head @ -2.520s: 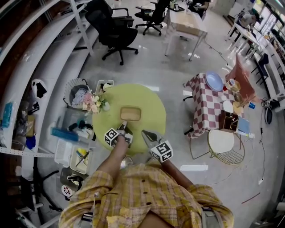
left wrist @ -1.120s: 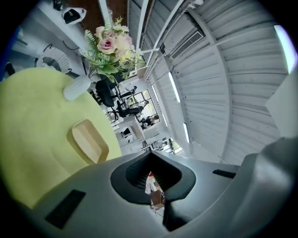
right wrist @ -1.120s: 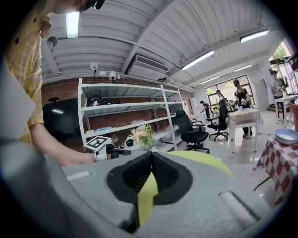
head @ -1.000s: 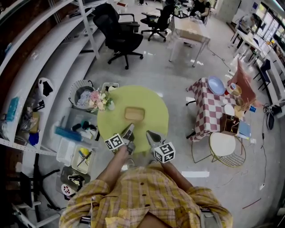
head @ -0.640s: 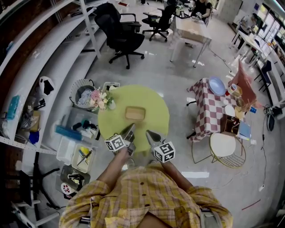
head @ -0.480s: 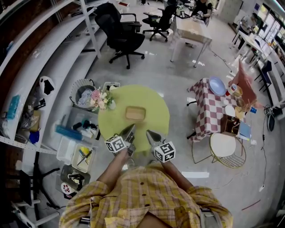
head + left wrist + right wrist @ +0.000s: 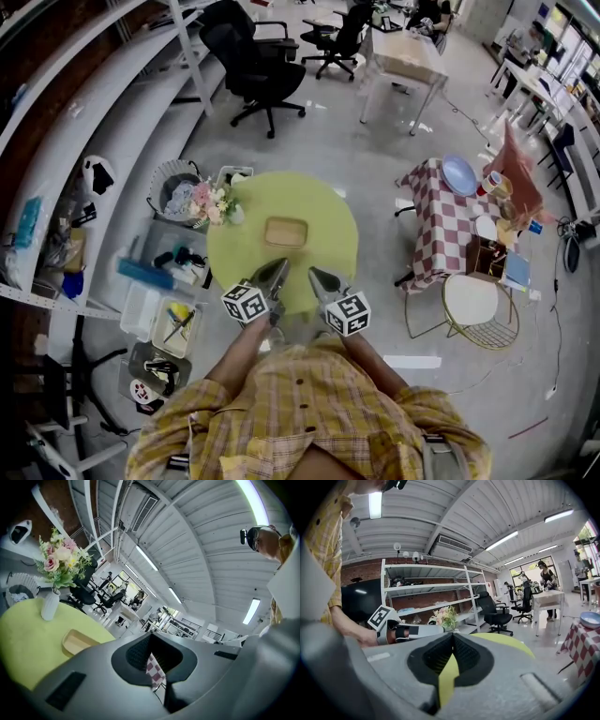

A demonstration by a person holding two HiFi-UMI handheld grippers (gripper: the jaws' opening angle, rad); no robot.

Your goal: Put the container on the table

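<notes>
Since 2.5 s ago your left hand-held gripper (image 7: pixel 277 266) has pulled back. It was right by the container (image 7: pixel 286 232); now it's at the near edge of the round green desk (image 7: pixel 239 258). Its jaws are pressed together w/ nothing in them. Your right hand-held gripper (image 7: pixel 313 274) is just beside it, jaws together too & empty. The container hasn't moved: it lies flat in the middle of the desk, apart from both grippers. Pink flowers (image 7: pixel 208 200) in a white vase (image 7: pixel 49 605) stand at the desk's left edge.

Room: shiny grey floor (image 7: pixel 309 141), black office chairs (image 7: pixel 253 70) past the desk, white shelves (image 7: pixel 56 141) on your left. On your right is a small table w/ a red-checked cloth (image 7: pixel 436 225) & a blue plate (image 7: pixel 459 174).
</notes>
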